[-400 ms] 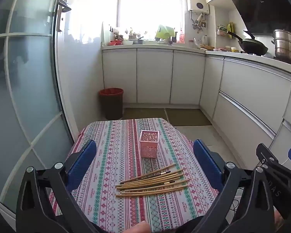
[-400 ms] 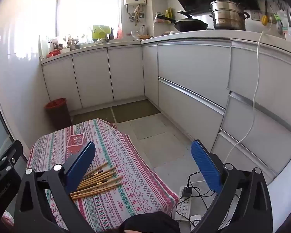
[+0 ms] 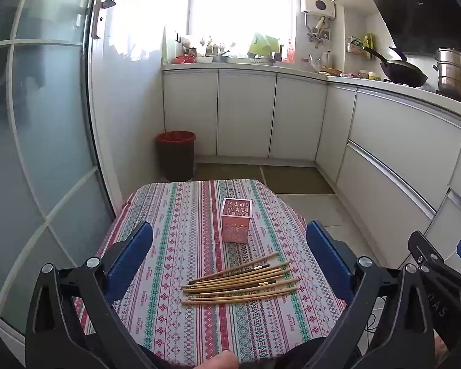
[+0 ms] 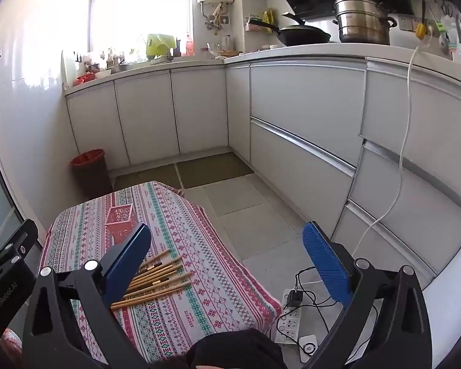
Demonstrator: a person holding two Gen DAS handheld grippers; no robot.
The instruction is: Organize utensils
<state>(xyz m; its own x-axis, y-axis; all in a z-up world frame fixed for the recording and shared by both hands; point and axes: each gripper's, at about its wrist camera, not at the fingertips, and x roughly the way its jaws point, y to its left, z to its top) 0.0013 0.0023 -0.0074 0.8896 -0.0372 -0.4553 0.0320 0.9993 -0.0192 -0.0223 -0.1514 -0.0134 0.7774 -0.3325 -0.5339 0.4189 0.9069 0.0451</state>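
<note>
The chopsticks [image 3: 239, 283] are laid loosely fanned near the front edge of the table [image 3: 175, 215], just before the pink holder [image 3: 236, 220] (standing upright, mid-table), presumably for loading. The left gripper [image 3: 229, 252] and right gripper [image 4: 226, 255] are held spread wide, empty, above the table.

Right tool [image 4: 226, 253] hides chopsticks' [image 4: 156, 279] left ends.
</note>
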